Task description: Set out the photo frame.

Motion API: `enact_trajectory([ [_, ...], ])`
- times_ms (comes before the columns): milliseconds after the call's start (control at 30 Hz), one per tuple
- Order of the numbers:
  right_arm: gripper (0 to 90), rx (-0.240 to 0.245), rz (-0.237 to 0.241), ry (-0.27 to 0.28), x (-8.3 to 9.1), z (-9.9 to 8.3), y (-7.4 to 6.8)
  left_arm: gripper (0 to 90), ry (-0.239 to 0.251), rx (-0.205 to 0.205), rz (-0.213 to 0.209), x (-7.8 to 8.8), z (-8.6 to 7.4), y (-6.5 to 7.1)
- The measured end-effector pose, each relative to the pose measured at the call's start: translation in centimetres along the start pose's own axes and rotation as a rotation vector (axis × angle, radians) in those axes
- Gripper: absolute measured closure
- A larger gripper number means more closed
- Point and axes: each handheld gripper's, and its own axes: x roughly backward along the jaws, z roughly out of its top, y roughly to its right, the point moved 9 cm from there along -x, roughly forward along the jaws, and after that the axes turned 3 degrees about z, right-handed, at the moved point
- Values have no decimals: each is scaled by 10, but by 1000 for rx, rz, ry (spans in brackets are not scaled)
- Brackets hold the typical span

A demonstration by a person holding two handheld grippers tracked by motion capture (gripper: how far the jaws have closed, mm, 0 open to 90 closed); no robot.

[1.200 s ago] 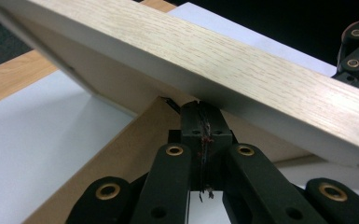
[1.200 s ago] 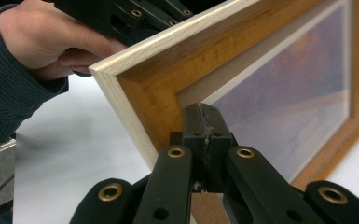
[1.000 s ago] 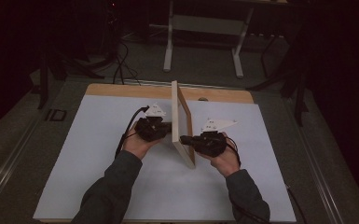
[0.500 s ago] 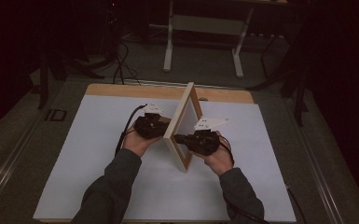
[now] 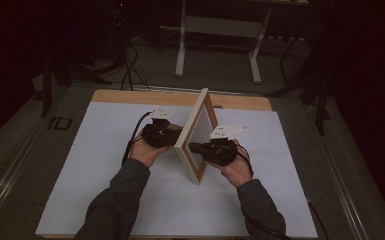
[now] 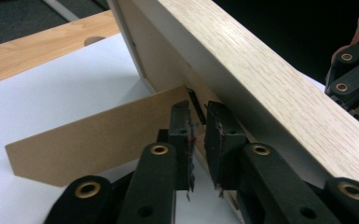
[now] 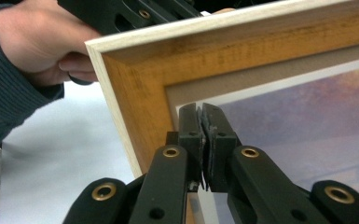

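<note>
- Left gripper (image 6: 196,128) jaws have just been opening — a narrow gap, nothing gripped, at the easel stand (image 6: 98,140) behind the picture frame (image 5: 196,135).
- Right gripper (image 7: 201,126) jaws nearly together, pressed against the frame's front.
- Frame stands mid-picture on the table (image 5: 105,150); we judge propping underway — next, release gently.

Dark ribbed sleeves (image 5: 125,200) cover both forearms, and each black gripper, left (image 6: 196,126) and right (image 7: 201,122), has brass-ringed screws, a trailing cable and a pale three-cornered plate (image 5: 227,131).

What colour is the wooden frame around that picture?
The picture frame is warm honey-brown wood with a pale, light-oak outer edge, clearest in the right gripper view.
</note>
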Motion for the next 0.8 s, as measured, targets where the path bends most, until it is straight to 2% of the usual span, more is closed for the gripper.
enact_trajectory([
  [100,846,-3,-2,-3,3,-2,2,755,-6,30,-4,0,0,-2],
  [200,816,-3,-4,-11,4,-4,3,697,-17,40,-4,1,-1,-4],
  [400,789,-5,-11,-20,6,-9,6,651,-15,59,8,7,-1,-6],
  [533,778,-10,-12,-24,8,-11,7,622,20,94,7,12,0,-6],
  [800,759,-10,-14,-26,8,-13,8,578,71,136,6,24,6,-9],
])
